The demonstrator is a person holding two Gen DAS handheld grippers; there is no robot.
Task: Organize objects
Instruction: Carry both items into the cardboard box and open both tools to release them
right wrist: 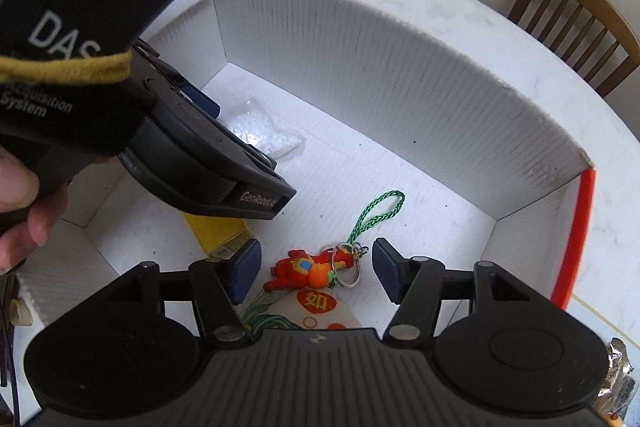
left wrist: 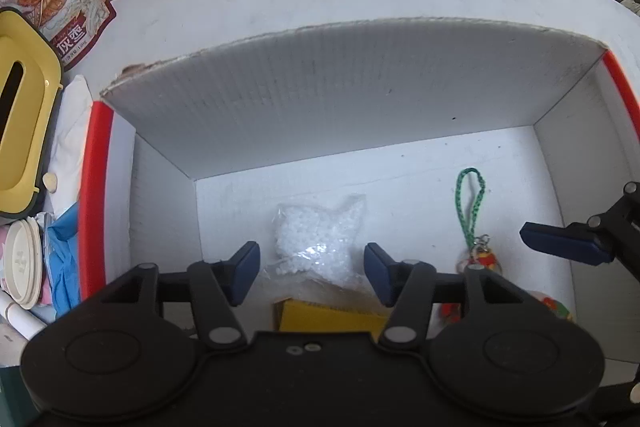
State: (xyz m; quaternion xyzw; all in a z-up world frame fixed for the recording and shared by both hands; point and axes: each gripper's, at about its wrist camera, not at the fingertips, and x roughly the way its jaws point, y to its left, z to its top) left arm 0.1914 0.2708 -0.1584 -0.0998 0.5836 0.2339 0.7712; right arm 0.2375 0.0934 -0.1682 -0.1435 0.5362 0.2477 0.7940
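Both grippers hang over the white box (left wrist: 360, 99), jaws apart, gripping nothing: the left gripper (left wrist: 312, 273) above a bag of white beads (left wrist: 316, 243), the right gripper (right wrist: 316, 273) above a red keychain (right wrist: 308, 267) on the box floor.

A clear bag of white beads (left wrist: 320, 239) lies flat on the box (left wrist: 360, 99) floor, just ahead between the left gripper (left wrist: 312, 273) fingers; a red figure keychain (right wrist: 310, 267) with green cord lies between the right gripper (right wrist: 316, 271) fingers; a yellow carton (left wrist: 332, 315) lies beneath the left gripper.

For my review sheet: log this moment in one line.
left gripper: open above clear bag of white beads | right gripper: open above red figurine keychain | both inside white cardboard box
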